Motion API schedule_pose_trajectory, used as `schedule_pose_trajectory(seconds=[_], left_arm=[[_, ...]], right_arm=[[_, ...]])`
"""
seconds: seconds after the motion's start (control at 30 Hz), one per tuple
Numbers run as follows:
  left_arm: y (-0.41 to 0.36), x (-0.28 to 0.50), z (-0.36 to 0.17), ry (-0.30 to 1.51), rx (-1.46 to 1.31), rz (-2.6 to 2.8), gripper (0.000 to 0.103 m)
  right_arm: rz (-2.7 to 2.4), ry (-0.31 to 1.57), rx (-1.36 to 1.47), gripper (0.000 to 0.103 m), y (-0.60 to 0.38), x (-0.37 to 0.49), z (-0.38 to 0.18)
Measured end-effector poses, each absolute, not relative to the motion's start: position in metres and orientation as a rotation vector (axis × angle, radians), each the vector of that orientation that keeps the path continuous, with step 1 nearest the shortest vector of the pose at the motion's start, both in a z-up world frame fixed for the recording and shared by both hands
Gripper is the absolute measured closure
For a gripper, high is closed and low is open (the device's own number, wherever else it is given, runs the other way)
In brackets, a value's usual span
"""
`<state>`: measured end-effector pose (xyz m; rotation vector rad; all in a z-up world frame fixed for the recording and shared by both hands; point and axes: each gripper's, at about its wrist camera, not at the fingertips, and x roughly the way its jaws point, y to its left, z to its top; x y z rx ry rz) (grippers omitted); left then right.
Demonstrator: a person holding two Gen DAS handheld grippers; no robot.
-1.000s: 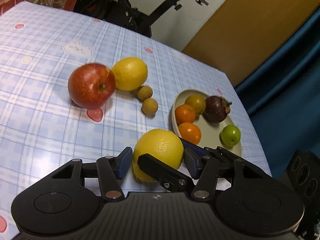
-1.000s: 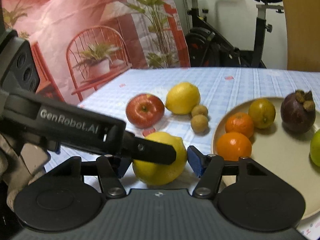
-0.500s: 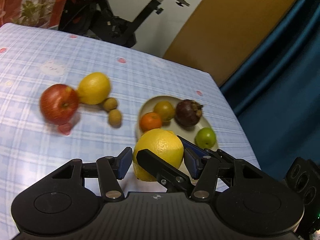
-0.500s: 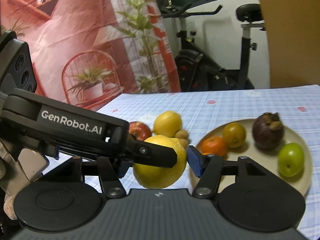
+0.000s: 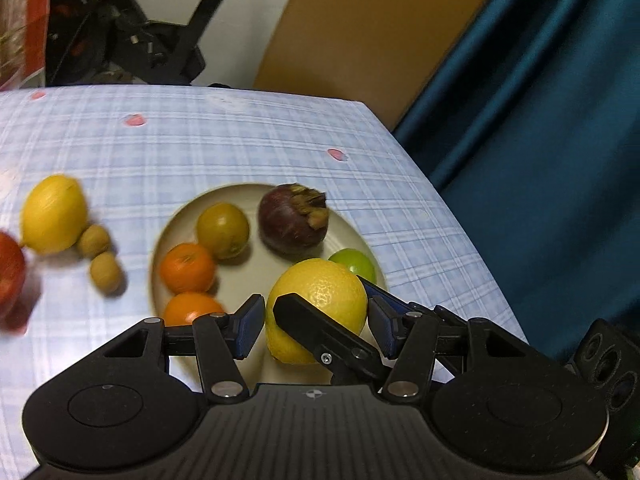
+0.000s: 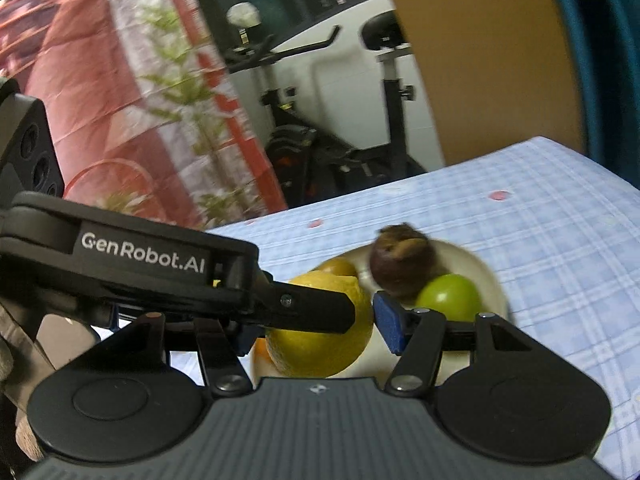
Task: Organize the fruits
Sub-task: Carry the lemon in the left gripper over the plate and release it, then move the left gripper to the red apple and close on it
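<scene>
Blue checked desk (image 5: 200,140), exercise bike behind. The large yellow citrus (image 5: 328,292) was held above the plate (image 5: 260,272), near the plate's near edge. The left tool (image 5: 316,316) was closed on it, both pads touching. The right tool (image 6: 316,328) was judged closed on it crosswise, though one pad was hidden. Advice: it should be lowered onto the bare patch short of the green fruit (image 5: 354,264), and both tools opened together.

Both units are showing matte black ribbed housings with round caps and silver pivot screws. The left gripper (image 5: 316,318) and right gripper (image 6: 316,326) are carrying blue finger pads (image 5: 251,320). White "GenRobot.AI" lettering is running along the left gripper's side; a beige glove is showing behind it
</scene>
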<state>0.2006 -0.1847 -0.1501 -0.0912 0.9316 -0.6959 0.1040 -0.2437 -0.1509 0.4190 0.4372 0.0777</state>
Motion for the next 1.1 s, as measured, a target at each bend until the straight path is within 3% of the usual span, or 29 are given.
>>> schedule_pose_trajectory(seconds=[0.57, 0.7, 1.1], left_arm=[[-0.198, 0.235, -0.164, 0.957, -0.069, -0.668, 0.043], [-0.196, 0.238, -0.163, 0.941, -0.063, -0.642, 0.048], [-0.145, 0.228, -0.128, 0.861, -0.124, -0.588, 0.048]], right_arm=[[0.065, 0.416, 0.334, 0.042, -0.243, 0.132, -0.171], [0.051, 0.42, 0.308, 0.046, -0.24, 0.132, -0.171], [0.065, 0.415, 0.271, 0.046, -0.229, 0.121, -0.162]])
